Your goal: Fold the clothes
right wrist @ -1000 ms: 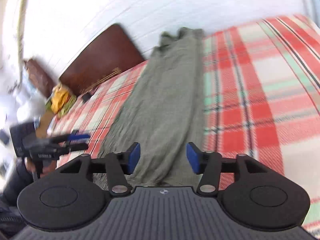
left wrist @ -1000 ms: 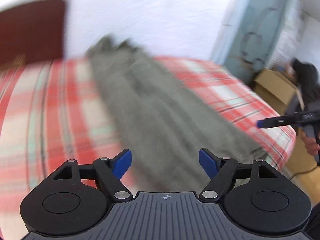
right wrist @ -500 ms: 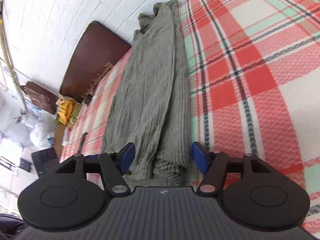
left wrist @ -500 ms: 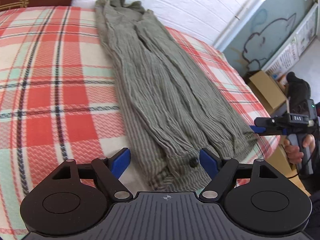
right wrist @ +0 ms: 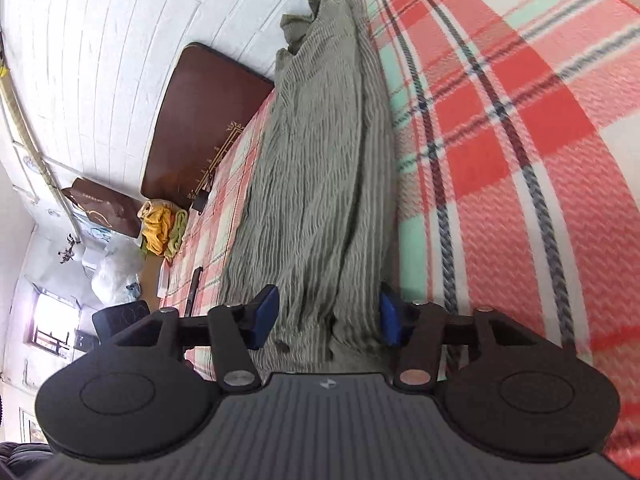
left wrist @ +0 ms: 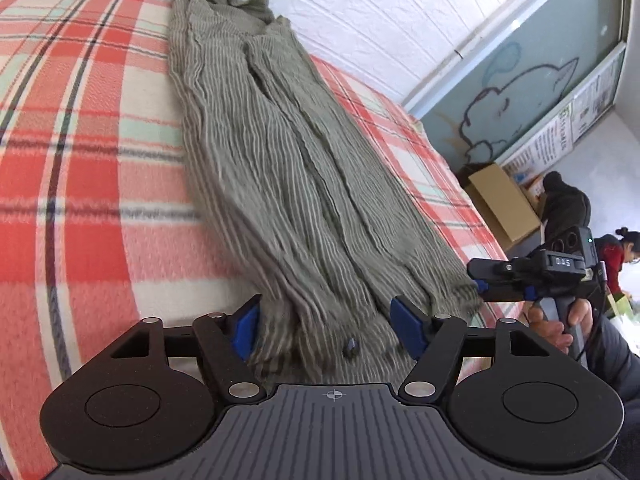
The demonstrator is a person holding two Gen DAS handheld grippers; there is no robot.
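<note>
The left gripper (left wrist: 325, 330) fingers (left wrist: 246, 330) straddle the green garment's (left wrist: 280, 168) near end.

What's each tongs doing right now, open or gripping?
Left tongs: open, straddling the hem of the grey-green ribbed garment, not gripping.
Right tongs: open, same.

Long grey-green ribbed garment (left wrist: 288, 168) flat on bed
</note>
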